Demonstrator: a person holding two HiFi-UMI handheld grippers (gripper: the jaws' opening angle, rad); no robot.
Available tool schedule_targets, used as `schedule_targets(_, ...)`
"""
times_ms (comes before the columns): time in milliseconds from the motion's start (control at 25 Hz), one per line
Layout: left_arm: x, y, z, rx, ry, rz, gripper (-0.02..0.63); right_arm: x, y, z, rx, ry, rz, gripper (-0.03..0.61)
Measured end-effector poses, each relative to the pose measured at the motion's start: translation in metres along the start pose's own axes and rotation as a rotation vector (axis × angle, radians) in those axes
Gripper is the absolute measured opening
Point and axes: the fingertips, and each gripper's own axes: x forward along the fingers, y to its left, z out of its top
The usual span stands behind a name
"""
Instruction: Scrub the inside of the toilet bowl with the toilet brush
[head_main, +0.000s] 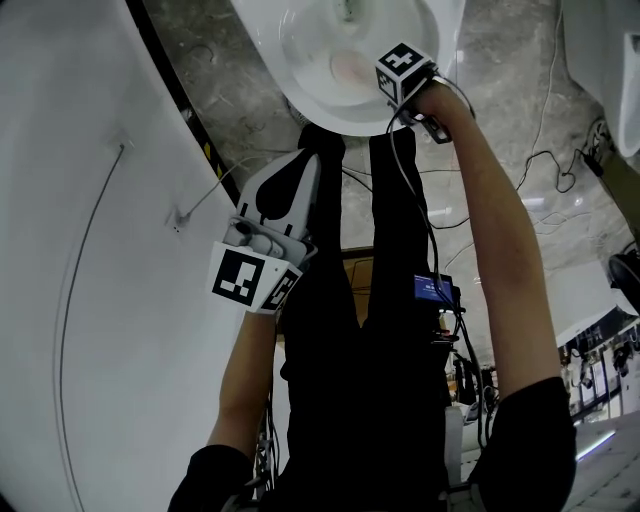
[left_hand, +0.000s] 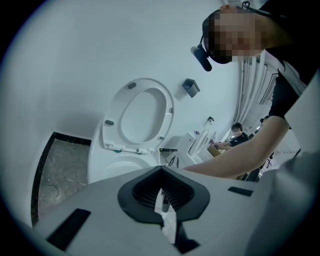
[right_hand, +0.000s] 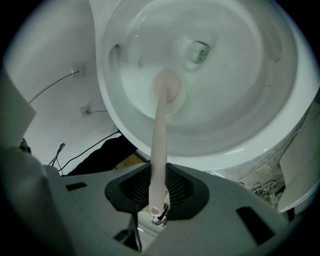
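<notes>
The right gripper (right_hand: 154, 175) has its jaws closed on the near end of the toilet brush (right_hand: 159, 130). The pale handle runs toward 12 o'clock into the toilet bowl (right_hand: 240, 110). The brush head (right_hand: 167, 86) lies on the bowl floor, at about 8 o'clock from the drain opening (right_hand: 200, 51). The left gripper (left_hand: 161, 175) has its jaws closed together on nothing and is held well away from the bowl. Scrubbing appears to be in progress. Press the head against the porcelain and sweep overlapping circles up the wall, under the rim, then around the drain. Because the grip is at the handle's end, use moderate pressure so the handle does not pivot between the jaws.
</notes>
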Motion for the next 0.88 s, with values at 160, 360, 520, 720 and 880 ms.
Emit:
schedule_targets(160, -0.003, -0.005, 0.002, 0.038, 0.0, 0.0, 0.009, 0.004, 0.002, -0.021, -0.015, 0.063, -0.007, 0.101)
schedule_targets(360, -0.001, -0.007, 0.002, 0.034, -0.006, -0.004, 0.009, 0.011, 0.006, -0.02, 0.023, 0.037, 0.036, 0.101)
schedule_targets(520, 0.001, -0.006, -0.001, 0.029, -0.002, -0.006, 0.009, 0.016, 0.007, -0.008, 0.14, -0.041, 0.09, 0.1)
schedule_targets(720, -0.003, -0.003, -0.005, 0.027, 0.003, 0.0, 0.009, 0.015, -0.003, 0.0, 0.257, -0.101, 0.072, 0.1)
schedule_targets(880, -0.005, 0.0, 0.0, 0.029, -0.004, 0.003, 0.009, -0.002, -0.03, 0.01, 0.277, -0.152, -0.049, 0.1)
